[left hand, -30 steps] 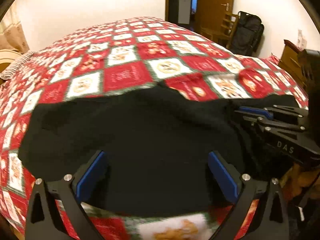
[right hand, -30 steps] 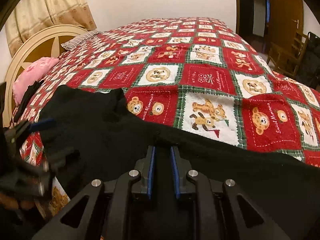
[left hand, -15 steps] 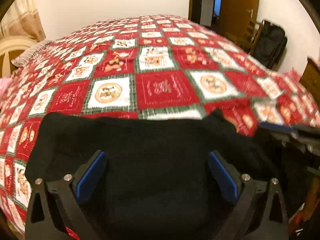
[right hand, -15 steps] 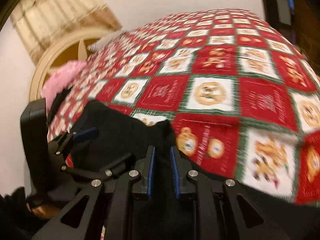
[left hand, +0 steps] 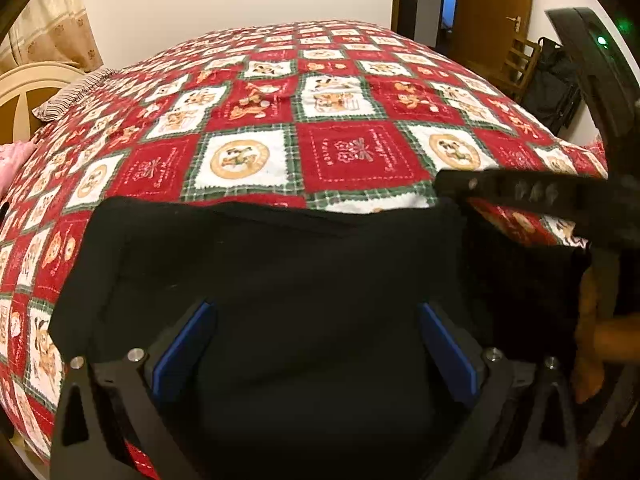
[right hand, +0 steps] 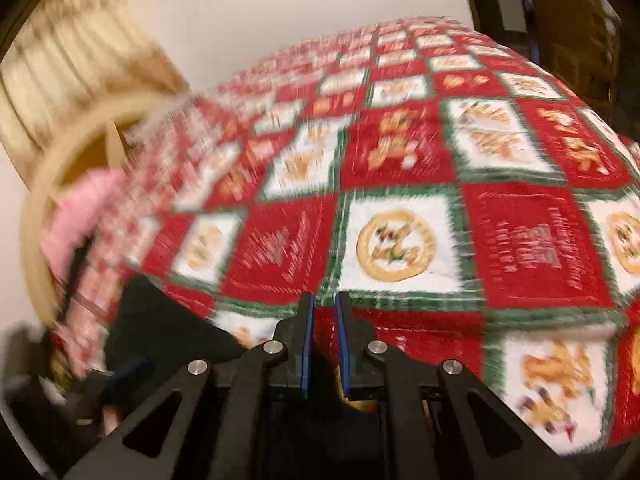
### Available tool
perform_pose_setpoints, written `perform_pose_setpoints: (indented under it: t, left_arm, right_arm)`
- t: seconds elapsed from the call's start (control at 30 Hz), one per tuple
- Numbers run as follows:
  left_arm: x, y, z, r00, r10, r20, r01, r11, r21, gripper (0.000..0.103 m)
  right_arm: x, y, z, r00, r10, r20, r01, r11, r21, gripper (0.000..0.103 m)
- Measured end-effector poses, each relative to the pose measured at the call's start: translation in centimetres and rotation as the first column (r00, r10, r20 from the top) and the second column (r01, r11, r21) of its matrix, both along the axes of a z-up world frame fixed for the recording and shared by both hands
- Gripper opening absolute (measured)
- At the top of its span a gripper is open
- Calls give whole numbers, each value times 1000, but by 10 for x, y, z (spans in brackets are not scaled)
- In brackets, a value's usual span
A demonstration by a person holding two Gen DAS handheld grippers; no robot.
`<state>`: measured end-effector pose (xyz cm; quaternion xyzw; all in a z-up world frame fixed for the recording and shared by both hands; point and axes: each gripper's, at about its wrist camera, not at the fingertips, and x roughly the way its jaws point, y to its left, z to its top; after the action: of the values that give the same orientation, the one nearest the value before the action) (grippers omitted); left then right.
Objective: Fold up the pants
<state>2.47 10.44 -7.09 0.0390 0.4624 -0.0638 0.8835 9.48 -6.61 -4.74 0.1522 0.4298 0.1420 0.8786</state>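
The black pants (left hand: 280, 272) lie folded on the near edge of the red patchwork bed cover (left hand: 340, 144). My left gripper (left hand: 316, 344) is open, its blue pads wide apart just above the black cloth. My right gripper (right hand: 323, 340) is nearly shut with a narrow gap between the pads; the blurred view shows no cloth clearly between the tips, and black fabric (right hand: 160, 320) lies to its lower left. The right gripper's black body (left hand: 540, 196) crosses the right side of the left wrist view, over the pants' right edge.
A cream round headboard (right hand: 52, 184) and a pink pillow (right hand: 80, 208) are at the bed's left end. A striped pillow (left hand: 72, 92) lies at the far left. A wooden door (left hand: 492, 8), a chair (left hand: 516, 64) and a black bag (left hand: 552, 88) stand at the right.
The right gripper has swung left fast across the pants toward the left gripper, folding the cloth over. The left view has shifted, and the pants now look squarer and more compact.
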Motion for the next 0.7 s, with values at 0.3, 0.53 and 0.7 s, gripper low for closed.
perform_pose_setpoints:
  t: [0.3, 0.53, 0.7]
  left_arm:
    - [2, 23, 7, 998, 54, 12, -54, 998, -17, 103]
    - [-1, 28, 6, 997, 80, 6, -81, 995, 64, 103]
    - [-6, 43, 15, 991, 122, 52, -127, 985, 119, 103]
  right_arm:
    - [-58, 24, 2, 985, 169, -45, -175, 952, -251, 11]
    - [-34, 24, -13, 1000, 7, -28, -16, 937, -350, 12]
    - [-71, 26, 15, 997, 66, 37, -58, 980, -193, 15]
